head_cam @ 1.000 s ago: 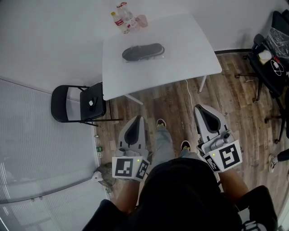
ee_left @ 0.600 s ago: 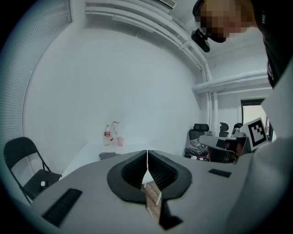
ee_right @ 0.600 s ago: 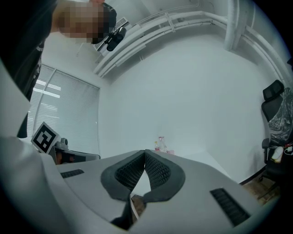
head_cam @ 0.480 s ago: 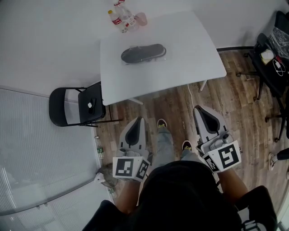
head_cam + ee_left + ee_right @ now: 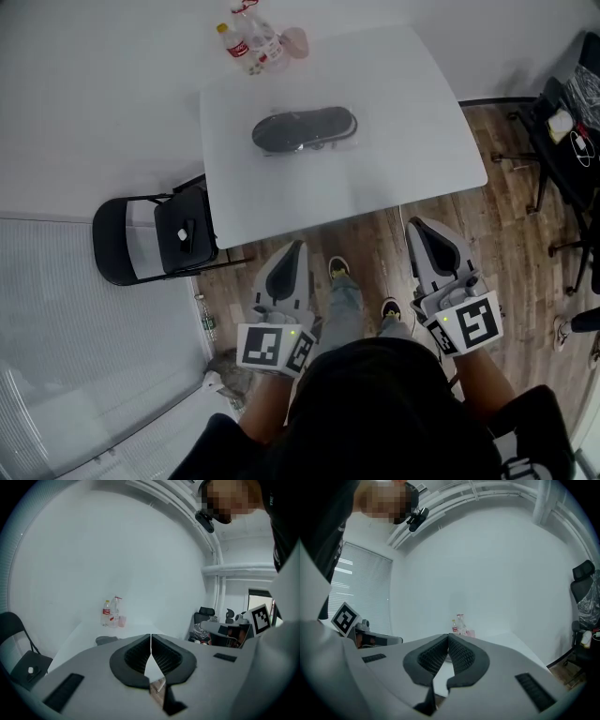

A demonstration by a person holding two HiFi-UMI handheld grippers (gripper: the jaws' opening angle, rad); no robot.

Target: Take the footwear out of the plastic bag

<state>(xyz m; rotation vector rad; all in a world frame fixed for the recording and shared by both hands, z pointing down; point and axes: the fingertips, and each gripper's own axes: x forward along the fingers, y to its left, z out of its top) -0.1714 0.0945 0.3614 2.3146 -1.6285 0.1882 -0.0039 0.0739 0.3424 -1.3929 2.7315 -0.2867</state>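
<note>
Up top-center of the head view the shoe (image 5: 303,129) sits in its bag (image 5: 350,124) on the table (image 5: 394,150), well apart from left gripper (image 5: 296,251) & right gripper (image 5: 419,228) low in frame, both w/ jaws pinched together on nothing, so imo it's only the approach step and next needs stepping closer, opening up, then grabbing the bag.

No legible text. Red labels on bottles (image 5: 246,45) at far corner of desk (image 5: 394,141) too small to read. Cubes on left gripper (image 5: 294,247), right gripper (image 5: 418,225): square patterns only.
</note>
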